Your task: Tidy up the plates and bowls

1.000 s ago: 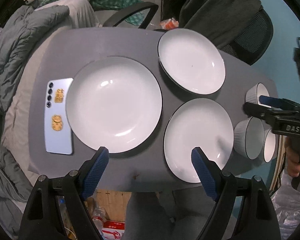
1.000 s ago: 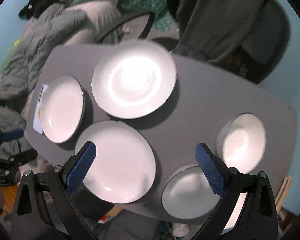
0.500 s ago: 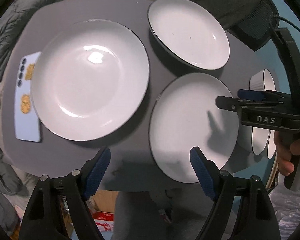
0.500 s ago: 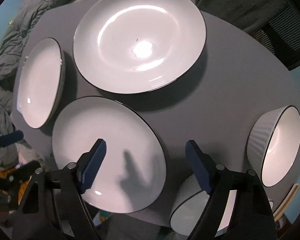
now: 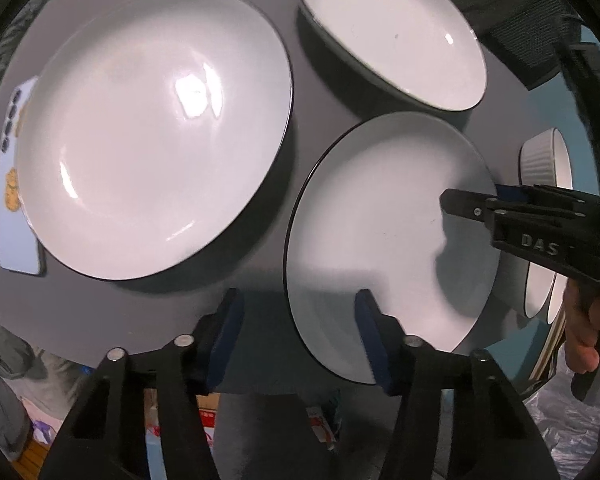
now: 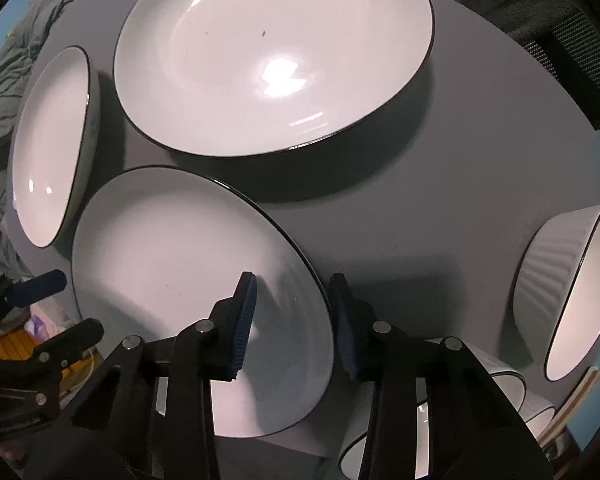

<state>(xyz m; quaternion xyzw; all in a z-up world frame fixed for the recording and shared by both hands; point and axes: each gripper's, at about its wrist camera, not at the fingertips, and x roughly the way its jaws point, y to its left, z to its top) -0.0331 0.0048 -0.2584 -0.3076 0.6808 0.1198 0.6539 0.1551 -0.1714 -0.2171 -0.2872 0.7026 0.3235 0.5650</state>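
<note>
Three white plates with dark rims lie on a grey table [image 5: 260, 240]. The near plate [image 5: 384, 232] [image 6: 180, 272] sits between both grippers. My left gripper [image 5: 298, 336] is open and straddles its left rim. My right gripper [image 6: 294, 320] is open, narrower, and straddles its right rim; it also shows in the left wrist view [image 5: 480, 200]. The large plate [image 5: 152, 128] lies at left, and a third plate [image 5: 392, 36] [image 6: 272, 56] at the back. Ribbed white bowls [image 6: 568, 292] [image 5: 544, 160] stand at the table's right end.
A light blue phone [image 5: 16, 184] lies left of the large plate. Dark office chairs stand behind the table [image 6: 560, 20]. Grey bedding [image 6: 28, 40] lies at the far left. Boxes and bags are on the floor below the table's front edge [image 5: 204, 412].
Both grippers have come down and closer to the near plate, one on each side of it. Both sets of jaws have narrowed. The plates and bowls have not moved.
</note>
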